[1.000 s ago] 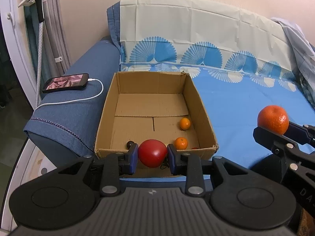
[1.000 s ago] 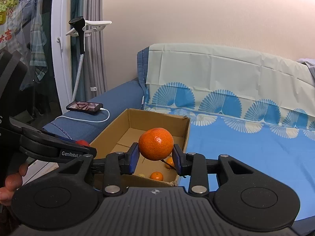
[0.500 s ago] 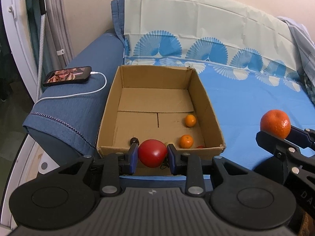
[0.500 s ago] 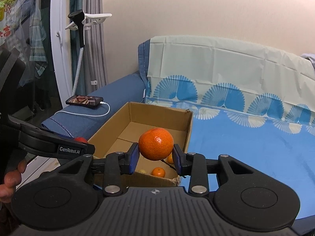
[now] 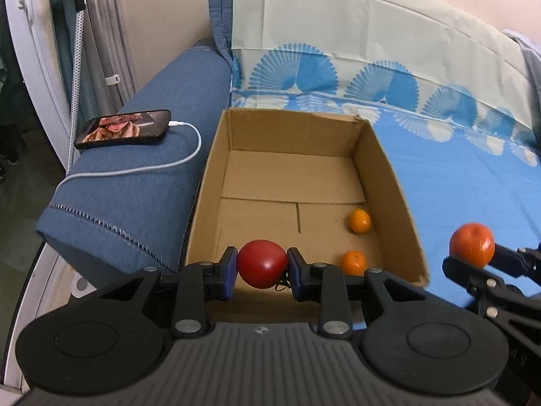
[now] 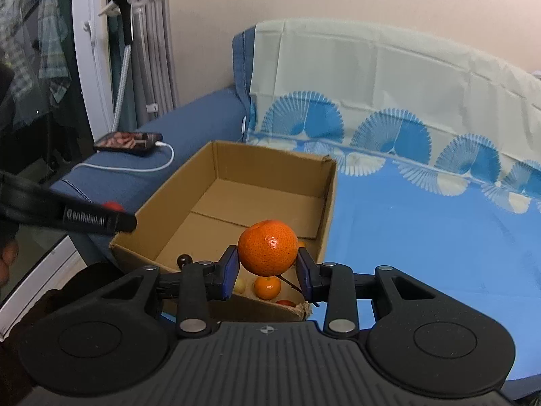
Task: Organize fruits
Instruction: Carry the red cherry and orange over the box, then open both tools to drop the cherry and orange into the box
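Blue bedding with a fan pattern covers the bed (image 5: 456, 182), and on it sits an open cardboard box (image 5: 389, 169) next to a padded blue side rest.

Closest to me, the left hand-held gripper (image 5: 261, 272) is pinching a red round fruit (image 5: 262, 263), maybe a tomato; both blue pads press on its sides. It hangs just above the near wall of the box, so the fruit is over the edge but not yet down inside. To its right, and a little outside the right wall of the box, the right hand-held gripper (image 6: 267, 269) is clamped on a large mandarin (image 6: 267, 247) in the same way. In its own view this fruit is over the near right corner of the box.

Beyond the two fruits, the box floor already carries some: two small oranges (image 5: 360, 220) (image 5: 353, 261) ahead and to the right of the left one, and, in the right wrist view, a dark small fruit (image 6: 184, 260), a pale one and a red one near the front wall, partly hidden.

So I judge the task partly done. Both carried fruits must be lowered and released. If more fruit waits elsewhere, I cannot tell.

Further left, a phone (image 5: 123, 132) with a white cable (image 5: 142, 169) lies on the side rest.
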`<state>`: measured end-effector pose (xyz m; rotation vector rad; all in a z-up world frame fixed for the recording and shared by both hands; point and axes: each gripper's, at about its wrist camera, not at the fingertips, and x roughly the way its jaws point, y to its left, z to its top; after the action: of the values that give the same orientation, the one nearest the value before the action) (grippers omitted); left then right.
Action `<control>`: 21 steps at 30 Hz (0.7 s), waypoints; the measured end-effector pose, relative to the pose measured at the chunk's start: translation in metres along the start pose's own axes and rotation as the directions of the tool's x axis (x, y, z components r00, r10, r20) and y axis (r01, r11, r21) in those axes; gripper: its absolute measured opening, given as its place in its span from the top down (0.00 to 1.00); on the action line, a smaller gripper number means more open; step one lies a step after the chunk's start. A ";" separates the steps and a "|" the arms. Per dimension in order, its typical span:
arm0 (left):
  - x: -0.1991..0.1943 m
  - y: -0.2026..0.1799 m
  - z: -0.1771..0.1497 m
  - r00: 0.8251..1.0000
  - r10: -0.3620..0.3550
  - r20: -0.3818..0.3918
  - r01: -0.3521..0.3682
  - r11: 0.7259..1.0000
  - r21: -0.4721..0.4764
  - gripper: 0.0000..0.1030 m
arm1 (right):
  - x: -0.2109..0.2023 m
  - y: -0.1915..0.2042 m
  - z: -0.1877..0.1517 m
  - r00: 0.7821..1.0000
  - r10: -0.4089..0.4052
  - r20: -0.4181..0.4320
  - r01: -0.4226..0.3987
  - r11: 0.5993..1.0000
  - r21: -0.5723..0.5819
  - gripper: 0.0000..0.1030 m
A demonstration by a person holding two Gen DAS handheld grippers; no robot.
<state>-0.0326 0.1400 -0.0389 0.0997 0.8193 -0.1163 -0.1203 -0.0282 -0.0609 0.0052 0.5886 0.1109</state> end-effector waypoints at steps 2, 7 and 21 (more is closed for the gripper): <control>0.013 0.003 0.008 1.000 0.010 -0.012 -0.010 1.000 -0.004 0.66 | 0.014 0.000 0.005 1.000 0.007 -0.014 -0.007 1.000 0.004 0.63; 0.050 0.011 0.038 0.999 0.021 -0.035 -0.021 1.000 -0.019 0.66 | 0.057 0.003 0.021 0.999 0.013 -0.039 -0.013 1.000 -0.001 0.63; 0.162 0.001 0.063 0.983 0.012 -0.182 -0.013 1.000 -0.003 0.66 | 0.176 -0.005 0.020 0.980 0.011 -0.198 -0.009 1.000 0.008 0.63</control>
<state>0.1222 0.1224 -0.1149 0.1126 1.0015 -0.0946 0.0370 -0.0143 -0.1422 0.0038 0.7878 0.1200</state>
